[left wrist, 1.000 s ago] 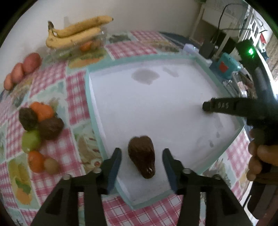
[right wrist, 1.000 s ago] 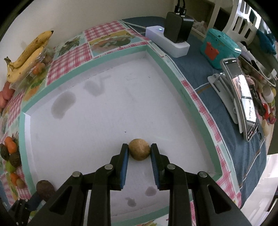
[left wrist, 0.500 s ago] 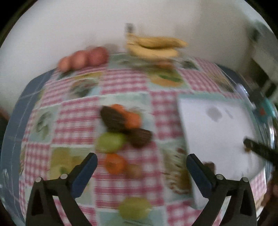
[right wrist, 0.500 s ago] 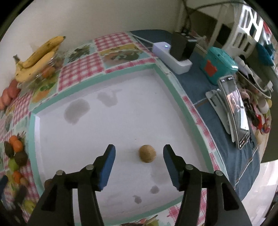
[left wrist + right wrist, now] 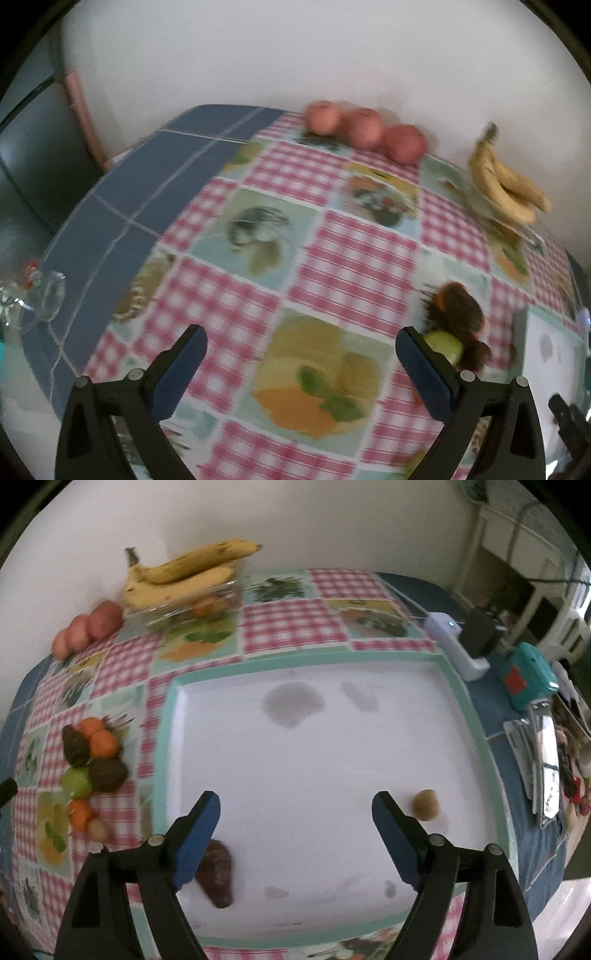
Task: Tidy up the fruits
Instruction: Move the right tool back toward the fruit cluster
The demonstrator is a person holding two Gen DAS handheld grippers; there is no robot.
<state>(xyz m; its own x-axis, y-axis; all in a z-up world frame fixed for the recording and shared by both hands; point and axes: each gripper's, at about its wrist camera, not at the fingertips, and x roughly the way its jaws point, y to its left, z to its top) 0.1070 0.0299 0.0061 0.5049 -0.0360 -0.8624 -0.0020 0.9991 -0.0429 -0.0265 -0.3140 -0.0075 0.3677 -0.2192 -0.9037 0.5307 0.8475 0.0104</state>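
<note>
My right gripper hangs over the white tray, its jaws opening with nothing between them. On the tray lie a small brown round fruit just right of the right finger and a dark brown avocado by the left finger. A pile of mixed fruits sits on the checked cloth left of the tray. My left gripper is open and empty over the cloth; the same pile of mixed fruits shows behind its right finger. Bananas and three red apples lie near the wall.
A white power strip, a teal box and a phone on a stand sit right of the tray. A clear glass item lies at the table's left edge. The wall bounds the far side.
Both grippers let go of their fruits and opened wide. The left one swung off the tray to the left over the cloth. The right one shifted left, leaving the round fruit on its right.
</note>
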